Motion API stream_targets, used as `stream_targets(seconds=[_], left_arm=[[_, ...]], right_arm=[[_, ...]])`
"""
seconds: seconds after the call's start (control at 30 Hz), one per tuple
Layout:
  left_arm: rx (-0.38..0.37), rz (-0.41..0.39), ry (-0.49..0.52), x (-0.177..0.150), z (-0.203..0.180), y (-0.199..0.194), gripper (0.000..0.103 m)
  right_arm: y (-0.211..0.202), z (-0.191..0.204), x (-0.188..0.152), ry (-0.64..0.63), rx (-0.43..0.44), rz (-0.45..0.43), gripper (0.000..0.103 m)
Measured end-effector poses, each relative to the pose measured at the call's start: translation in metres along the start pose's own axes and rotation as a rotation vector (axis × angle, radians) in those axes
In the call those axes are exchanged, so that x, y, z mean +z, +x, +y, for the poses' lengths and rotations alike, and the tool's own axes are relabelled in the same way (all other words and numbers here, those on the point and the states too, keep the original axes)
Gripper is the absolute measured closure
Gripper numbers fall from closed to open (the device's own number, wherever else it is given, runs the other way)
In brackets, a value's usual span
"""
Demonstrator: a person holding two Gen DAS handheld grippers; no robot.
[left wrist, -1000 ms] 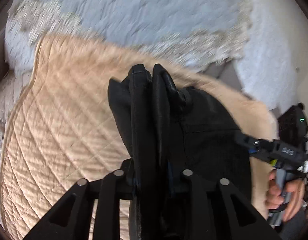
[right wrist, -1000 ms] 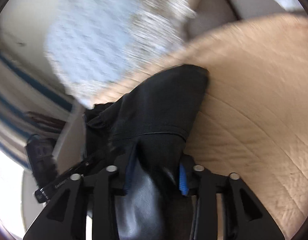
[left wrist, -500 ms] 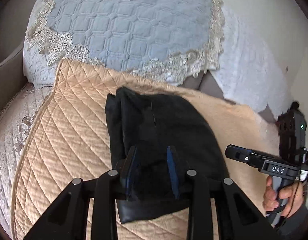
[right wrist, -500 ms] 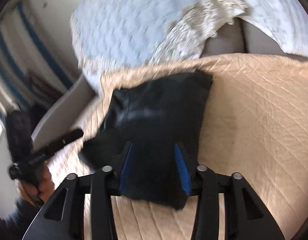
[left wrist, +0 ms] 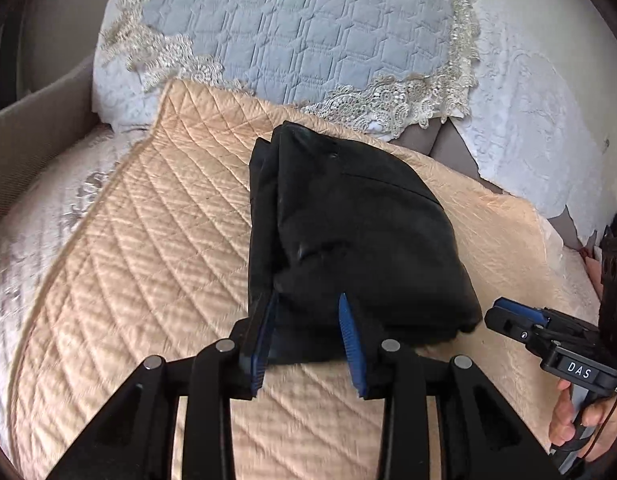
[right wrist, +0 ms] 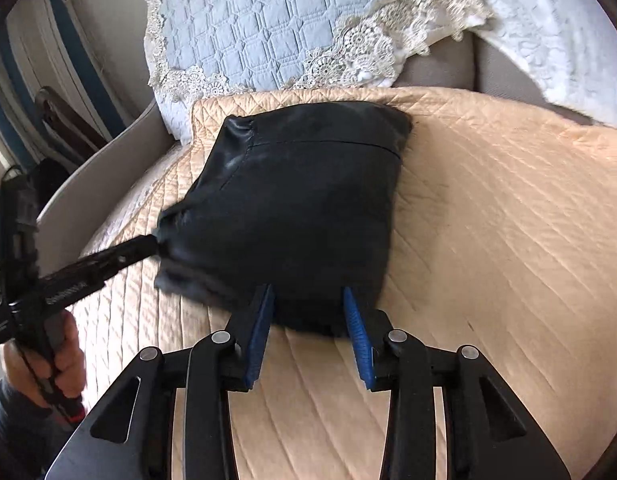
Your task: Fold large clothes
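A folded black garment [left wrist: 348, 240] is laid on the tan quilt [left wrist: 148, 264]; both the left gripper [left wrist: 306, 332] and the right gripper [right wrist: 308, 332] are held with fingers spread, seemingly off the cloth.

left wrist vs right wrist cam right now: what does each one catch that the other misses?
Left wrist only: the right gripper off the garment's near right corner, jaws open, "DAS" label on its body, and the stacked fold layers along the garment's left edge.

Right wrist only: the left gripper seen from the side at the garment's left corner, blurred, plus the blue-striped wall at far left.

Both: the folded black garment lying on the beige quilt, the blue lace-trimmed cover behind, each camera's own blue-padded jaws open at the near edge.
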State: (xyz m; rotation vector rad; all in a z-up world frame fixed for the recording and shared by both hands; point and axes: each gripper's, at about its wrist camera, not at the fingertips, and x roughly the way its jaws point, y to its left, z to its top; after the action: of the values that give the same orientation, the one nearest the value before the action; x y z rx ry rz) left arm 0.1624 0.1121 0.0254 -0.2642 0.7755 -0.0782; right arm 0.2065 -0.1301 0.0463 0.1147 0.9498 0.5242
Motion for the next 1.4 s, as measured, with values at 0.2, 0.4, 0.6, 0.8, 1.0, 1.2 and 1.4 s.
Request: stream_targets(seconds=[0.2,0.4,0.6,0.8,1.0,1.2,1.4], left_arm=[[0.046,-0.038,0.061,-0.036,-0.017,-0.038,0.044],[0.104,-0.003,0.092,-0.061,-0.024,-0.033,0.037],[0.153,0.039,0.121,-0.065,-0.025,-0.015,0.037],[0.174,0.077,0.116,-0.067,-0.018,-0.002,0.037],[0.181,0.051,0.112,-0.064,-0.017,-0.008,0.037],[0.185,0.034,0.123,-0.063,-0.018,-0.014,0.037],[0.175,0.028,0.131,-0.062,-0.019,-0.015,0.037]], right_arm=[[-0.041,0.011,-0.037,-0.053,-0.043,-0.036,0.048],[-0.048,0.011,-0.066,-0.087,-0.103,-0.055,0.044],[-0.026,0.003,-0.072,-0.093,-0.118,-0.022,0.044],[-0.017,0.001,-0.072,-0.113,-0.132,-0.016,0.044],[-0.018,0.002,-0.07,-0.112,-0.134,-0.027,0.043],[-0.026,0.001,-0.07,-0.1,-0.138,-0.046,0.042],[-0.027,0.0,-0.071,-0.096,-0.136,-0.048,0.042]])
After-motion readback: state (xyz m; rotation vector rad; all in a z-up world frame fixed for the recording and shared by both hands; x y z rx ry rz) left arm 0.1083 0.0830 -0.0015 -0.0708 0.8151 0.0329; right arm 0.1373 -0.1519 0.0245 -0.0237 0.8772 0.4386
